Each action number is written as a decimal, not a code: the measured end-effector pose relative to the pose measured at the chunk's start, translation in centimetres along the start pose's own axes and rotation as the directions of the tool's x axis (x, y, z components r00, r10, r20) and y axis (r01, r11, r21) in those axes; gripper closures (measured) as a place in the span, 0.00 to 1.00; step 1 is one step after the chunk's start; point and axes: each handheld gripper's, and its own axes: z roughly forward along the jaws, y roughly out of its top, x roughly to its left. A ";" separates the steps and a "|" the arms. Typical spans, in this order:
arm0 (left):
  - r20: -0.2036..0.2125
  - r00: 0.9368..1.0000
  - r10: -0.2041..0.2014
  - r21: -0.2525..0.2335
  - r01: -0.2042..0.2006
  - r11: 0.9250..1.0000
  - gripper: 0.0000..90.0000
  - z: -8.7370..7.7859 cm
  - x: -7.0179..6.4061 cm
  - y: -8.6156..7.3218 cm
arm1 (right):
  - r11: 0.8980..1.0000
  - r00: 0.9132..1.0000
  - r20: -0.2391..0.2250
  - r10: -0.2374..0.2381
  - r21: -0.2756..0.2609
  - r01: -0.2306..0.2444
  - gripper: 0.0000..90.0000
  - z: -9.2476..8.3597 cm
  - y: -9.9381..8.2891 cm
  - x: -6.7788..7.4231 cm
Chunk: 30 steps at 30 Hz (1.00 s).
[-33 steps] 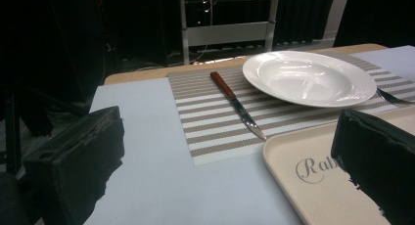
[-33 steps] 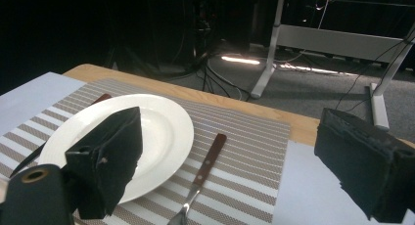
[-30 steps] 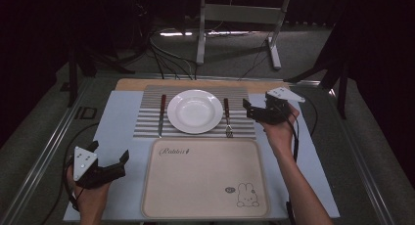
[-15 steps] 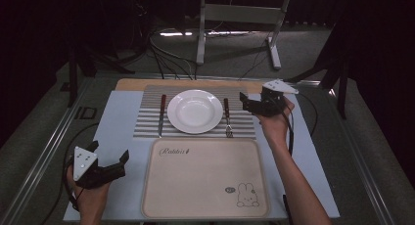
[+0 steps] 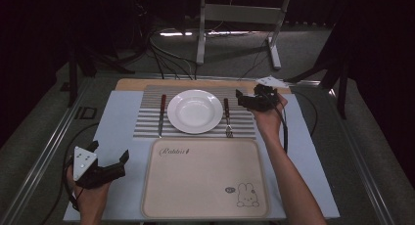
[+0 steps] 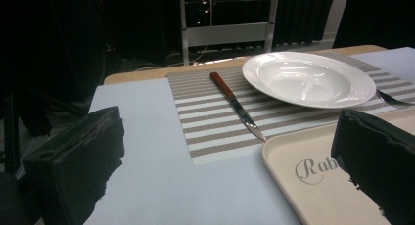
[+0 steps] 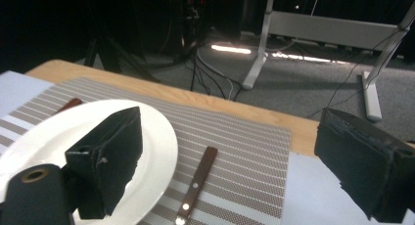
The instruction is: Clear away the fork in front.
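A white plate (image 5: 195, 111) sits in the middle of a striped placemat (image 5: 147, 124). A red-handled knife (image 5: 161, 115) lies to its left and a dark-handled fork (image 5: 227, 117) to its right. My right gripper (image 5: 240, 100) hovers open over the placemat's right part, just right of the fork's handle (image 7: 198, 183); its jaws stand wide apart with nothing between them. My left gripper (image 5: 110, 150) rests open near the front left of the table, beside the beige tray (image 5: 205, 186). In the left gripper view the knife (image 6: 237, 106) and plate (image 6: 308, 78) lie ahead.
The beige tray (image 6: 313, 186) with a rabbit print lies in front of the placemat on a pale blue mat (image 5: 122, 112). A wooden table edge (image 7: 147, 90) runs behind the placemat. Beyond it stand a metal frame (image 5: 235, 19) and floor cables.
My right gripper has moved away from the person and leftward, from beside the placemat's right edge to over it near the fork handle. The left gripper has stayed put.
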 end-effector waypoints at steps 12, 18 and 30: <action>-0.004 1.000 -0.010 -0.008 0.010 1.000 0.00 -0.1 0.1 0.0 | 0.990 0.999 0.006 0.051 0.128 -0.051 0.12 3.4 -2.0 0.1; -0.003 1.000 -0.015 -0.010 0.015 1.000 0.00 -0.2 0.2 0.0 | 0.982 0.999 0.015 0.051 0.180 -0.053 0.12 4.4 -2.8 0.2; -0.003 1.000 -0.019 -0.011 0.019 1.000 0.00 -0.2 0.2 0.0 | 0.976 0.999 0.014 0.046 0.214 -0.048 0.12 5.3 -3.4 0.4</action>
